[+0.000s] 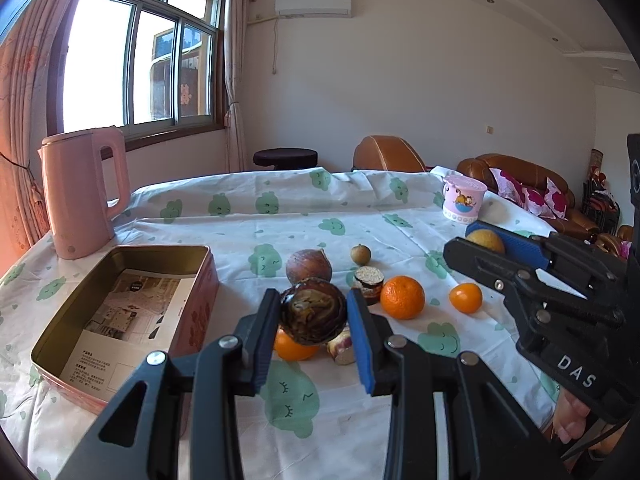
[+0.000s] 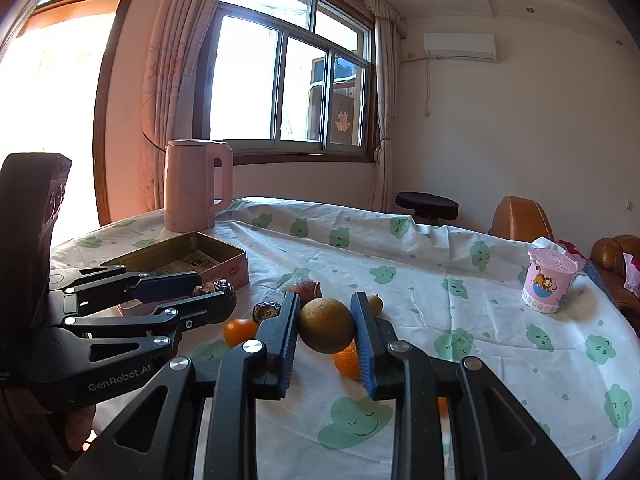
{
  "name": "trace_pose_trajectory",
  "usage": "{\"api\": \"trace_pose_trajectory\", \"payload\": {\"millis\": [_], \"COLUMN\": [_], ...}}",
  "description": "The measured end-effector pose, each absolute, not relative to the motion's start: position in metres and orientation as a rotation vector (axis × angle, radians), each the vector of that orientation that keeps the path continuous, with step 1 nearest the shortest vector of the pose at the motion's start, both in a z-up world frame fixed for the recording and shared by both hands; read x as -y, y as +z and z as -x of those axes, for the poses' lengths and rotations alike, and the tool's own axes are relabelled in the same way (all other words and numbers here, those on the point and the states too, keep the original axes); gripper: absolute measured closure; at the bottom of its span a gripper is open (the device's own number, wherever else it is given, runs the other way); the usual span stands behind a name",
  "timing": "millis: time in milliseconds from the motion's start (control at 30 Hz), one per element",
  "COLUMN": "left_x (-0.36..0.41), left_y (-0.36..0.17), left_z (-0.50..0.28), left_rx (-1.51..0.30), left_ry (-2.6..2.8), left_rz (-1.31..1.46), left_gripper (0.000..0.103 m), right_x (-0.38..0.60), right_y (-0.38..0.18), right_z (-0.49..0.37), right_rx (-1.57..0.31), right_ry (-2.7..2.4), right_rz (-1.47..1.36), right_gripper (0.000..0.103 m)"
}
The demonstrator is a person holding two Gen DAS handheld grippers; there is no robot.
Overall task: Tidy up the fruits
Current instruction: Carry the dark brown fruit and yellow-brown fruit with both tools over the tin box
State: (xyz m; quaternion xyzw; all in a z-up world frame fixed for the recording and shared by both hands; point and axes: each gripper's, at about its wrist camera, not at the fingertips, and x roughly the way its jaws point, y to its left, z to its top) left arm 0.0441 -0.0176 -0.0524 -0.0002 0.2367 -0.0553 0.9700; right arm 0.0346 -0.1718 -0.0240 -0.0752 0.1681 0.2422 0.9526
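The left gripper (image 1: pixel 313 316), black-armed with blue pads, had its jaws clamped on a dark brown, glossy round fruit (image 1: pixel 313 311), held clear above the white tablecloth printed with green smiling clouds (image 1: pixel 360 216). The right gripper (image 2: pixel 326 320), of the same make, pinched a dull yellow-brown round fruit (image 2: pixel 326 325) between its pads, also lifted off the cloth; from the left wrist view that fruit showed as a yellow dome (image 1: pixel 485 240) between the right gripper's blue pad and black arm. Left of the held dark fruit stood an open rectangular pink tin with a gold interior (image 1: pixel 52 344) and a printed paper sheet (image 1: pixel 120 328) lying on its floor; no fruit lay inside it. Loose on the cloth were a large bright orange (image 1: pixel 402 297), a smaller orange (image 1: pixel 465 297) well to its right, another orange (image 1: pixel 294 347) partly hidden under the held fruit, a brown rounded fruit (image 1: pixel 309 266), a small greenish-brown round fruit (image 1: pixel 361 255) and a dark, cut-faced chunk (image 1: pixel 368 280) just beside the large orange. A purple-streaked cut piece (image 1: pixel 342 349) lay next to the left gripper's right pad. Behind the tin stood a tall pink plastic kettle (image 1: pixel 82 196), and at the far right of the table a pink lidded cartoon cup (image 1: pixel 464 198). The person's fingers (image 1: pixel 572 416) showed under the right gripper's body.
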Motion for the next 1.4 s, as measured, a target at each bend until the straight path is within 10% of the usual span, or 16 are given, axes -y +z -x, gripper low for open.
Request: {"api": "trace_pose_trajectory", "payload": {"millis": [1400], "left_x": [-0.079], "left_y": [-0.049], "left_z": [-0.046], "left_rx": [-0.466], "left_ry": [0.045], "left_rz": [0.092], "left_gripper": [0.067], "right_x": [0.064], "right_y": [0.013], "right_z": [-0.058], "right_rx": [-0.303], "right_ry": [0.667], "right_rz": [0.243], "right_gripper": [0.075]}}
